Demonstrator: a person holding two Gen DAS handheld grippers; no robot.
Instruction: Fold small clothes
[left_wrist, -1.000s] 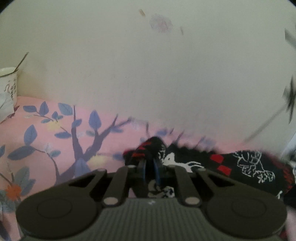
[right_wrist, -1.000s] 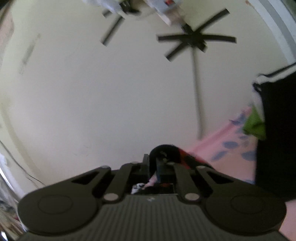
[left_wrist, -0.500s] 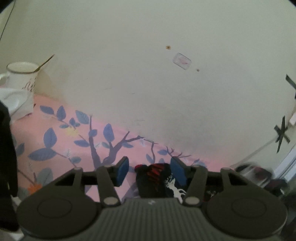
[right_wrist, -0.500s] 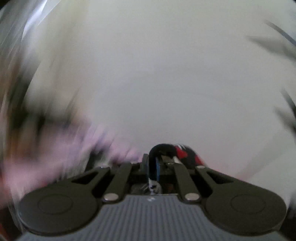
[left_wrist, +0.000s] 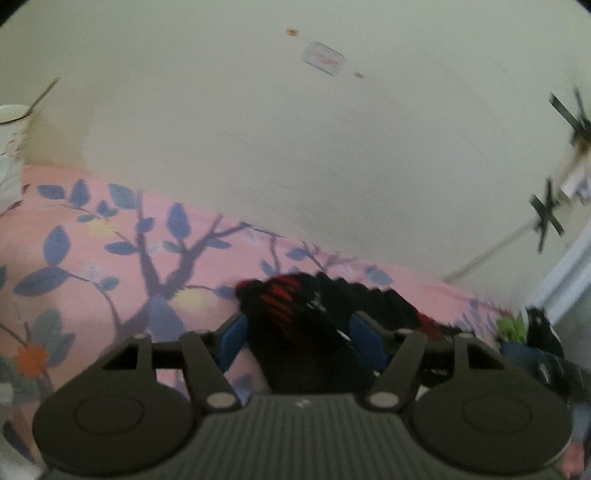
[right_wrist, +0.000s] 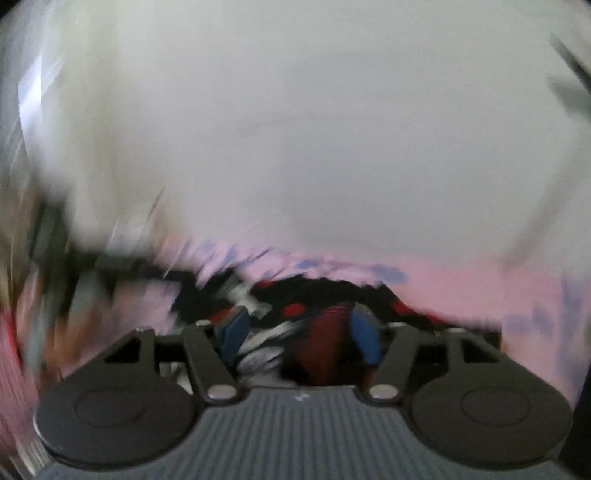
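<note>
Garment (left_wrist: 306, 332) black-red, between both jaw pairs on pink leaf-print sheet (left_wrist: 92, 266) | left hand-held gripper (left_wrist: 301, 336) opening, pads clear | right hand-held gripper (right_wrist: 299, 338) opening, blurred | mug (left_wrist: 11, 122) at 9 o'clock

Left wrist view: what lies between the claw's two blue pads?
The black-and-red garment lies bunched between the opening left claw's pads, on the pink sheet.

Home bedroom: floral pink bedsheet (left_wrist: 92, 280), clothes (left_wrist: 306, 325).
</note>
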